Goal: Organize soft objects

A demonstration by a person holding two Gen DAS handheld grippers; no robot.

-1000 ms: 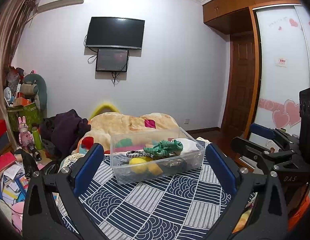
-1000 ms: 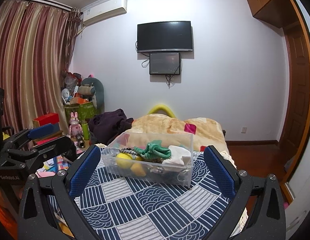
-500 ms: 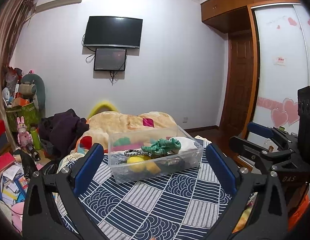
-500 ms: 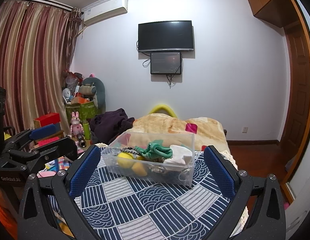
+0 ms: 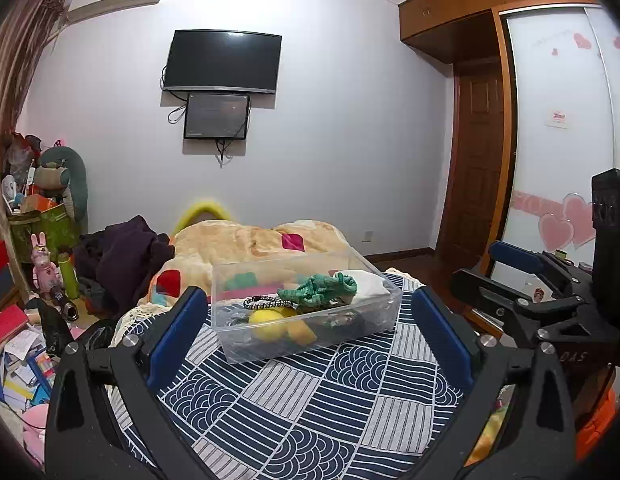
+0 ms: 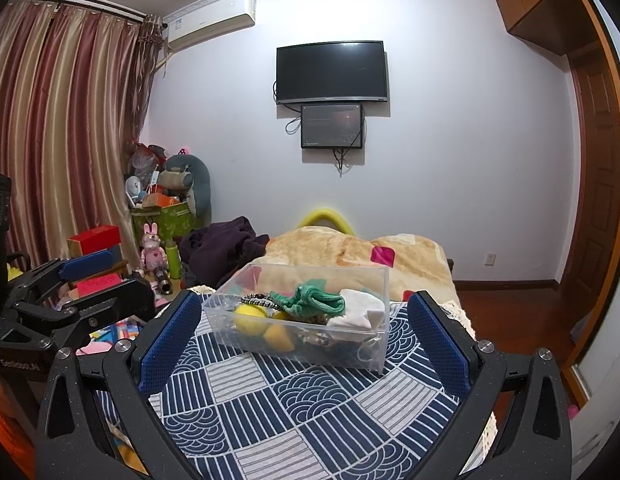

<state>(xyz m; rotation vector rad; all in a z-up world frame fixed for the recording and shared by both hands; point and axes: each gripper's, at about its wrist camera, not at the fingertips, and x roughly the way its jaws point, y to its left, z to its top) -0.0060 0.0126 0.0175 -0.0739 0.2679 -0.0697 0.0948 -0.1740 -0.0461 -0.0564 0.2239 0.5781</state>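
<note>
The left tool (image 5: 307,320) hangs with its blue-padded fingers (image 5: 177,332) spread wide and nothing between them, low in its own view. The right tool (image 6: 303,334) is released in the same way, its pads (image 6: 438,344) wide apart and bare, and it also juts in at the right edge of the left view (image 5: 530,308); the left one shows at the left edge of the right view (image 6: 73,292).

Both point at a clear plastic box (image 5: 305,304) sitting in the middle of each frame on a surface covered by a navy and white patterned cloth (image 5: 310,400). Neither tool touches the box. The soft things lie piled inside it: a green plush toy (image 5: 318,288) on top, a white cloth (image 5: 366,282) at the right end of the box, yellow balls (image 5: 269,326) lower down toward the front left, and a black and white braided cord (image 5: 265,301) draped just left of the green toy.

Behind the box, mid-frame, a bed carries a tan blanket (image 5: 253,244), with dark purple clothing (image 5: 121,256) heaped to its left. A television (image 5: 223,60) hangs on the wall in the upper centre. Striped curtains (image 6: 61,128) fill the upper left of the right view.
</note>
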